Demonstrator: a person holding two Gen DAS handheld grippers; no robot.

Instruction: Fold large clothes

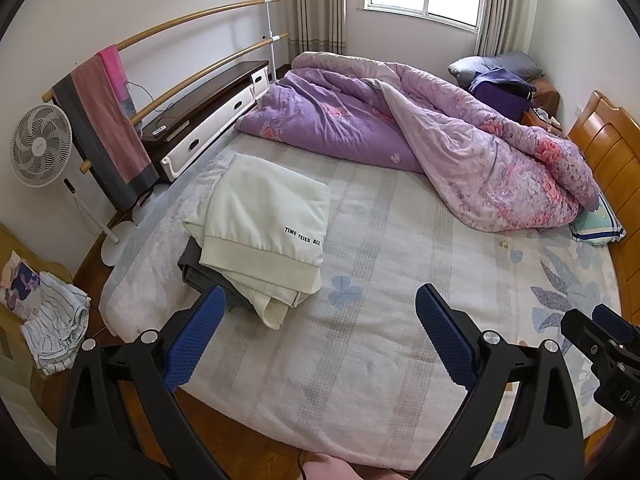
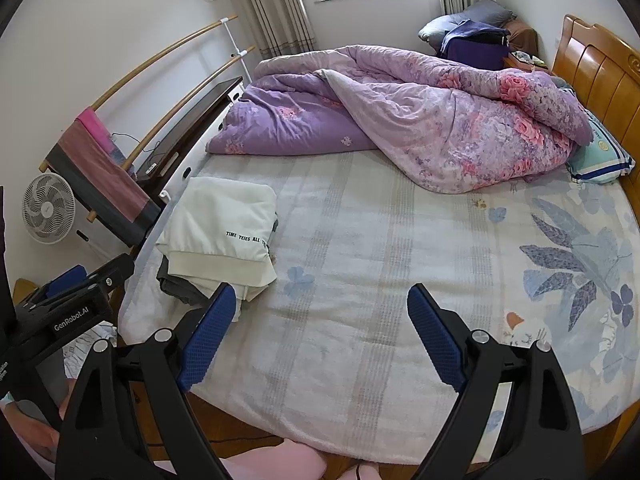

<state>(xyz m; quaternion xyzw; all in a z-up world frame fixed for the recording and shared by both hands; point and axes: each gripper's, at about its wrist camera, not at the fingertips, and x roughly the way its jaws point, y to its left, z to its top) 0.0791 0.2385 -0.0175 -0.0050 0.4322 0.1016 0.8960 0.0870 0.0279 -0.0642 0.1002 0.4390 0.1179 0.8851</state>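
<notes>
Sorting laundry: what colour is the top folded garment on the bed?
Cream with black lettering, the top folded garment; clearest in the left wrist view.

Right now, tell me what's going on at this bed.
A person holds a two-finger gripper in each hand over the near edge of the bed. The left gripper and right gripper both stand open and hold nothing. A cream sweatshirt already lies folded on top of a dark grey garment near the bed's left side. A purple floral quilt is bunched at the far end.
</notes>
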